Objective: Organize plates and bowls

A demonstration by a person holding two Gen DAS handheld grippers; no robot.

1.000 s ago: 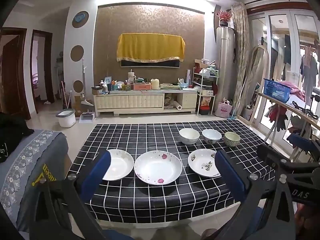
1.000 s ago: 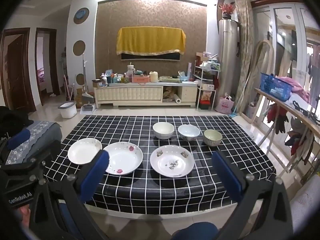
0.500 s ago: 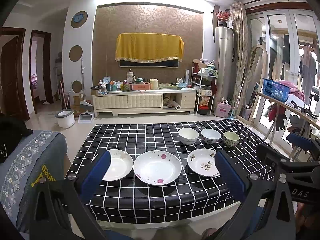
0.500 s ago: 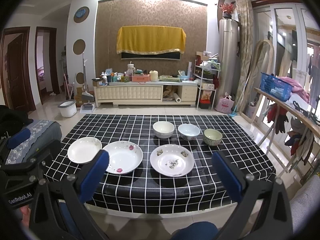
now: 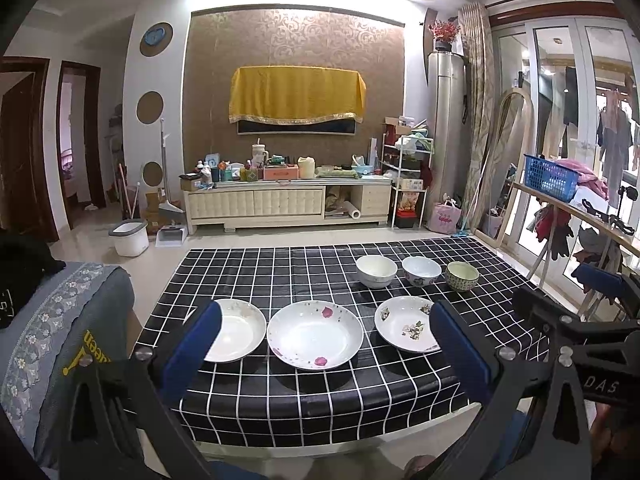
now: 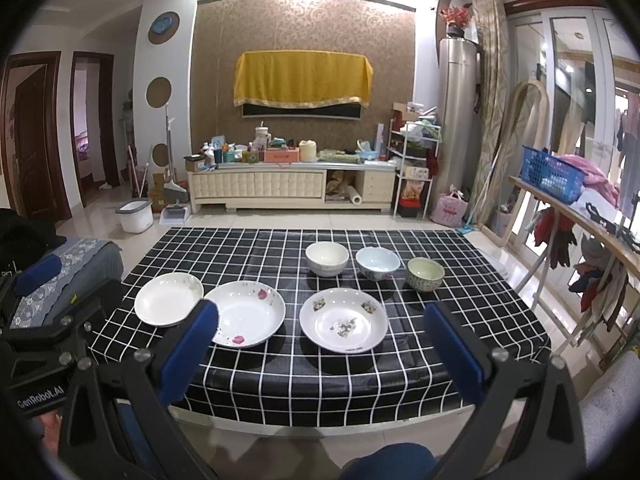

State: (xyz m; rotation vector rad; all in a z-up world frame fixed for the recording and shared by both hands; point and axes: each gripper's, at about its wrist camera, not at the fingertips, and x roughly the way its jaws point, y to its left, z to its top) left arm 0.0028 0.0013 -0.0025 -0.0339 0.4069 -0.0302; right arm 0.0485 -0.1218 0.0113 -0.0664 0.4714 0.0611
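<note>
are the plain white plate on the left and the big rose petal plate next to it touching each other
Apart. The right wrist view shows a strip of black tablecloth between the plain white plate and the rose petal plate.

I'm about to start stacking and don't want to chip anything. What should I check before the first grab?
1. Left gripper open, holding nothing: ok.
2. Right gripper open, holding nothing: ok.
3. Three plates apart, none overlapping: plain plate, rose plate, leaf plate: ok.
4. Three bowls upright in the back row: white bowl, blue-white bowl, green bowl: ok.
5. Dishes free of food: cannot tell; specks look like printed patterns.
6. Tablecloth lies flat: ok.
</note>
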